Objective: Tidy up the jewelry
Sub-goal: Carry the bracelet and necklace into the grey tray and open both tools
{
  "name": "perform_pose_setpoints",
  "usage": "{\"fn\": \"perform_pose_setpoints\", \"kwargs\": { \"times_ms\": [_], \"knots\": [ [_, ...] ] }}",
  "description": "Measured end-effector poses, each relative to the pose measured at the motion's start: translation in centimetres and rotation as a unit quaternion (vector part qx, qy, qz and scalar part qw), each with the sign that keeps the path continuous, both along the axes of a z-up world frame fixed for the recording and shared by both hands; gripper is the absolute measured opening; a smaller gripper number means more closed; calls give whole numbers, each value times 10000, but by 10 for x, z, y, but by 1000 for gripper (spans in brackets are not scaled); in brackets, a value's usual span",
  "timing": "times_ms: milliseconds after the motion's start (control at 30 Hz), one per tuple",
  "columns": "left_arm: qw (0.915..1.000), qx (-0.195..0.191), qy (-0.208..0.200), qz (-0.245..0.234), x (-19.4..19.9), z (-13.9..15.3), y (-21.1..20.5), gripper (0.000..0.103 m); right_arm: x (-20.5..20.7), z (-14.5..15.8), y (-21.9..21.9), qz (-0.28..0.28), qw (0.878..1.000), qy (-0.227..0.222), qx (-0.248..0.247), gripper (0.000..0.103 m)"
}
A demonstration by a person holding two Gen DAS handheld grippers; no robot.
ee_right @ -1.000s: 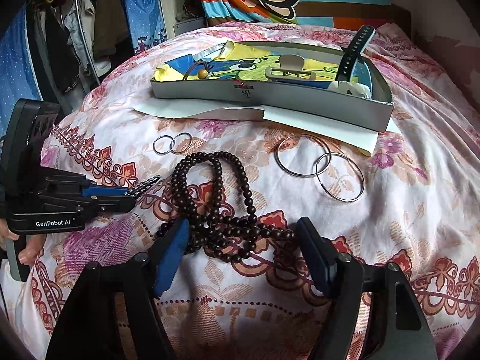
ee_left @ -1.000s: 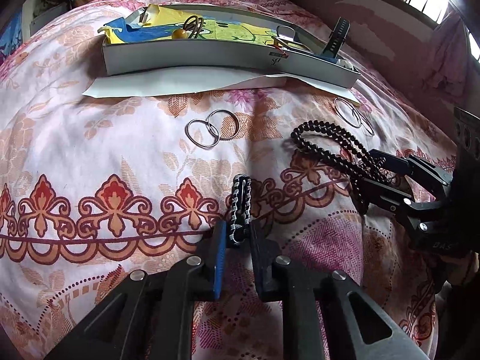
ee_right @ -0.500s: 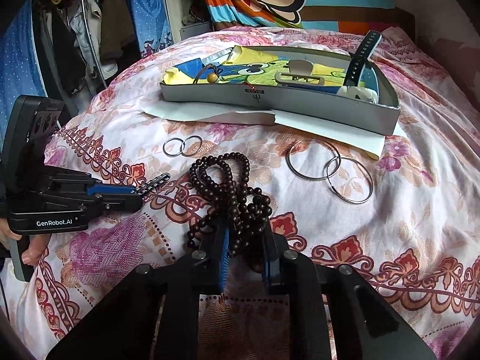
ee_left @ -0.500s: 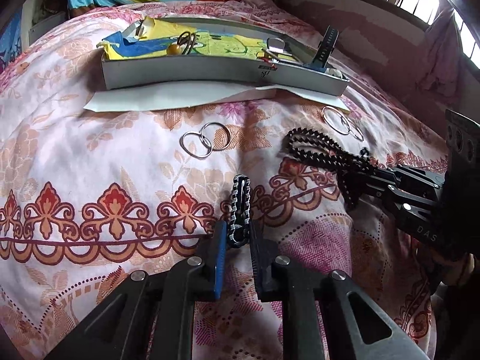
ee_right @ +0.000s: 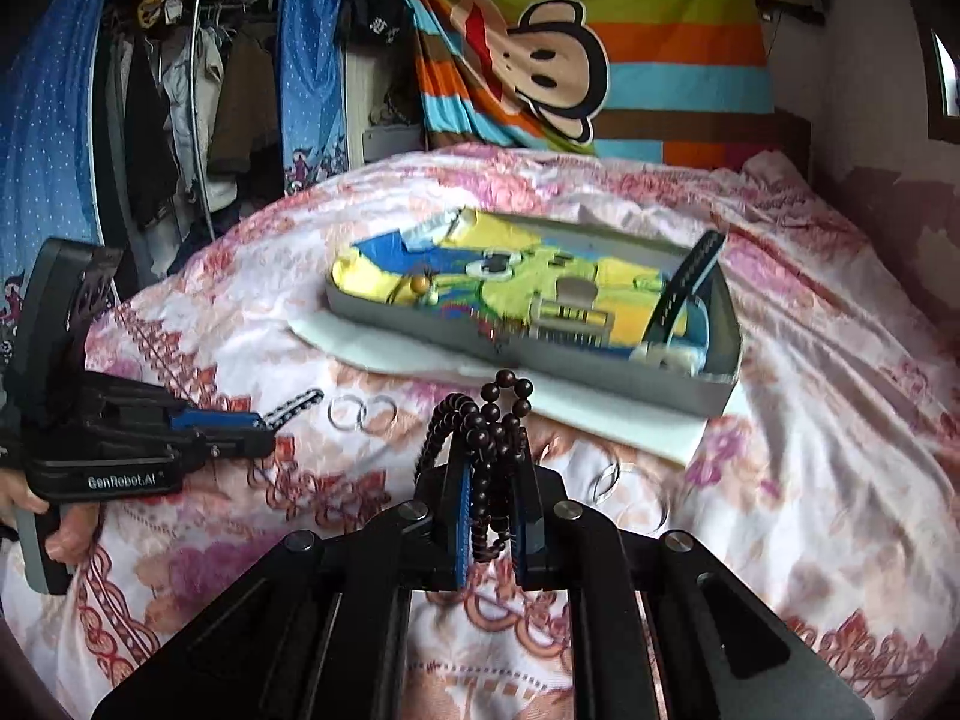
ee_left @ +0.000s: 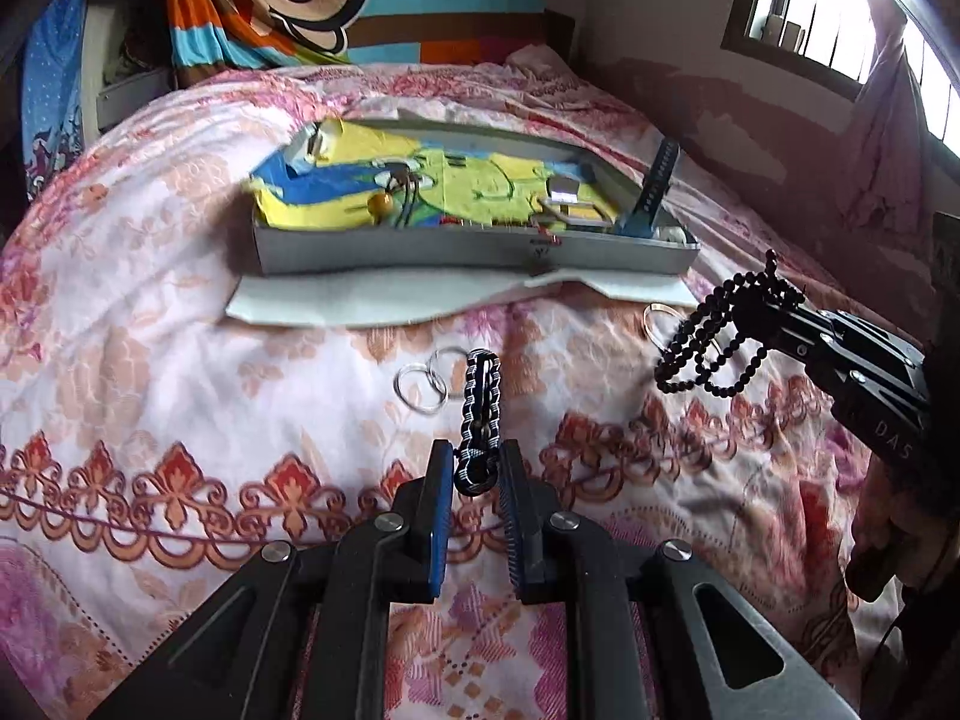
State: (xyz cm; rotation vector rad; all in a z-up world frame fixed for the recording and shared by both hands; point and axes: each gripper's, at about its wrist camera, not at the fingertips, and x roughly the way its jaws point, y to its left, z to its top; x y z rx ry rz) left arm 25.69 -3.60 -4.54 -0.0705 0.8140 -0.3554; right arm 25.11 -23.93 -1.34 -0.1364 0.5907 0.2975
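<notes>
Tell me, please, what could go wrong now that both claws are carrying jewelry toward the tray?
1. The dark wooden bead necklace hangs in loose loops from the right claw; a loop could slip out or snag the grey tray's rim.
2. The black-and-white braided bracelet is pinched only at its end by the left claw, so it may twist free.

You can read "GenRobot.AI" in white on the black body of the left claw (ee_right: 270, 420). The right claw (ee_left: 744, 306) shows "DAS".
</notes>
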Motion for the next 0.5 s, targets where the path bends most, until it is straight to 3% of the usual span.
{"fn": "perform_pose_setpoints", "kwargs": {
  "times_ms": [233, 500],
  "knots": [
    [9985, -180, -447, 276, 41, 43, -13, 15, 32, 36, -13, -106, 9989, -427, 187, 10],
    [9960, -196, -703, 510, 108, 49, -47, 15, 78, 35, -41, -537, 9921, -952, 616, 10]
  ]
}}
